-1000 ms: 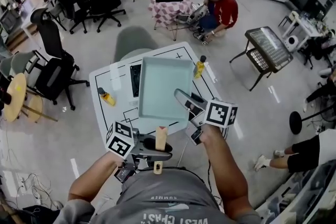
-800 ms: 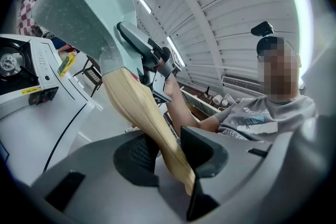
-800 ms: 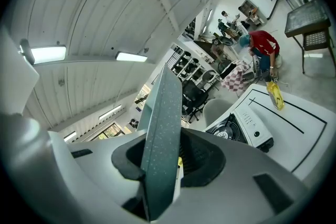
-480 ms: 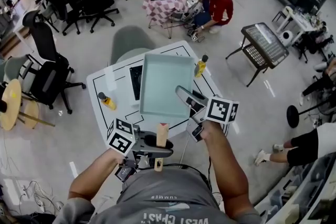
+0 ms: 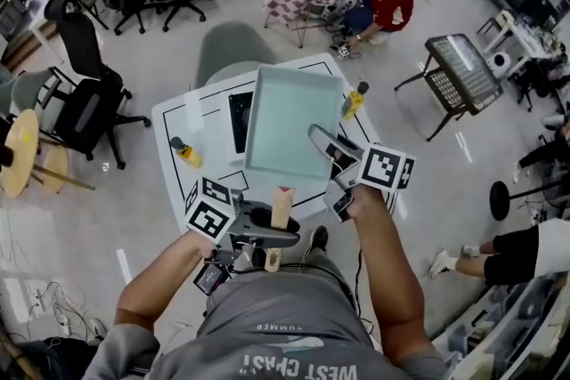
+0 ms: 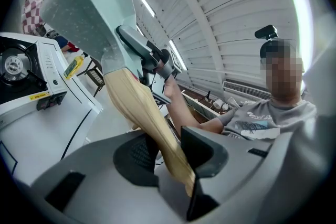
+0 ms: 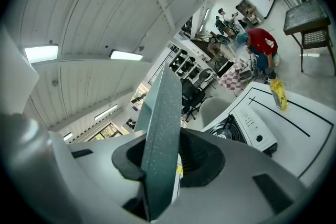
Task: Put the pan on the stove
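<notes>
Forearms (image 5: 385, 254) extended, left gripper (image 5: 272, 238) and right gripper (image 5: 326, 143) clamp pan (image 5: 294, 125) near stove (image 5: 239, 122).

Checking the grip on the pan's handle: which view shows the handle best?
Left gripper view: the wooden handle is large and close, clamped in the left tool. The head view shows it small, from above; the right gripper view shows only the pan's wall.

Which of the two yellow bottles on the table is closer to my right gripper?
The bottle by the pan's far right corner, just beyond the right gripper; the other bottle stands left of the stove.
</notes>
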Demonstrator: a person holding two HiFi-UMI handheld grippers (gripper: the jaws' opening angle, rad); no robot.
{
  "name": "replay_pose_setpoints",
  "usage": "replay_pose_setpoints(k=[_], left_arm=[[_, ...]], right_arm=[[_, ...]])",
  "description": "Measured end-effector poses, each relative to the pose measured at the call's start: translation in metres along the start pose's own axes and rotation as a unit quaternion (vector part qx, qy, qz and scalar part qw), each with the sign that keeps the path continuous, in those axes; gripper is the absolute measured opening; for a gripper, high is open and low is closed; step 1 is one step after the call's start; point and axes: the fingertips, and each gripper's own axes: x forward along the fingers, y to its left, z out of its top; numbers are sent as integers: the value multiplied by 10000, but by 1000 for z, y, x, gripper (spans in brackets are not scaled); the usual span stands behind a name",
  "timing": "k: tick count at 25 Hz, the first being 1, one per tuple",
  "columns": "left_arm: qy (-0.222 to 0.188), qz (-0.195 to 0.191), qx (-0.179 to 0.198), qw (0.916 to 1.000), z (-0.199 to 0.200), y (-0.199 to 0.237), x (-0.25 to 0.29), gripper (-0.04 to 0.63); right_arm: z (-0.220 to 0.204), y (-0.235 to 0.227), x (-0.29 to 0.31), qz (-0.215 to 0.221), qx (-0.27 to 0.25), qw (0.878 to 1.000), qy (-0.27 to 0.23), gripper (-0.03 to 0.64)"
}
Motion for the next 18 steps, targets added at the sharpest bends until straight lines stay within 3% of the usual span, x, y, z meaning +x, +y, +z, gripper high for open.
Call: replay_pose_setpoints(k=[18], left_arm=[[-665,526,-385,9957,32,63,25,118]], right_arm=[[16,-62,38,179,12,9968,783,103]])
